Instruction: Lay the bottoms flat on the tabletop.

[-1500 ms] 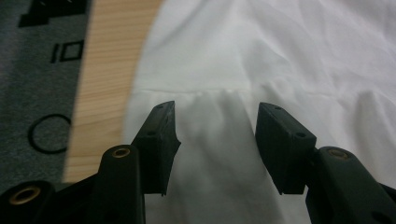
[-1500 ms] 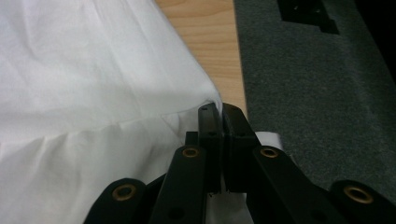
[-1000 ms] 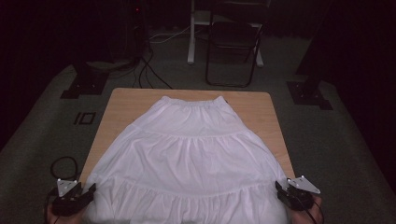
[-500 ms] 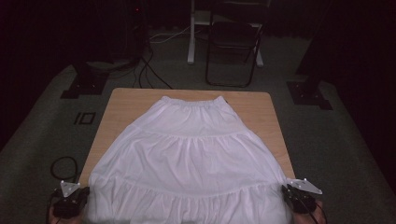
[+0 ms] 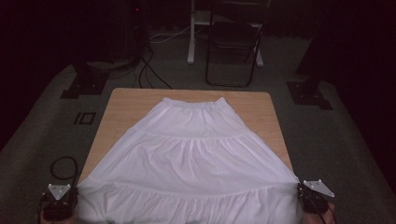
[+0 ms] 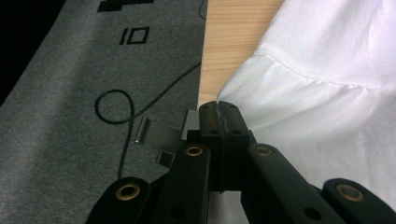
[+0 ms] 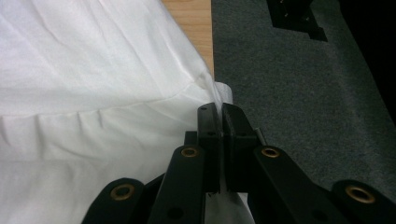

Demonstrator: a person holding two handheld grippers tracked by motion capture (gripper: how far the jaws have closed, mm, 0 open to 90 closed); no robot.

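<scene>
High view: wooden table carries a white tiered skirt, spread flat, waistband at the far edge and the wide hem running off the near edge toward the person. Laid out this way, the widest tier spans the whole table, so each lower side corner sits just past a table edge, where a gripper can reach it. Left gripper sits at the near-left corner of the skirt, right gripper at the near-right; both hold the fabric taut between them, likely ready for a lift or fold.

Left gripper view: jaws have just been closing and now stand pressed together on the skirt's side edge, cloth pinched at the tips. This view also shows a cable loop on the grey carpet and a small metal bracket beside the jaws.

Right gripper view: jaws have likewise just closed, narrow, with a fold of skirt seam caught between them, off the table's edge.
</scene>
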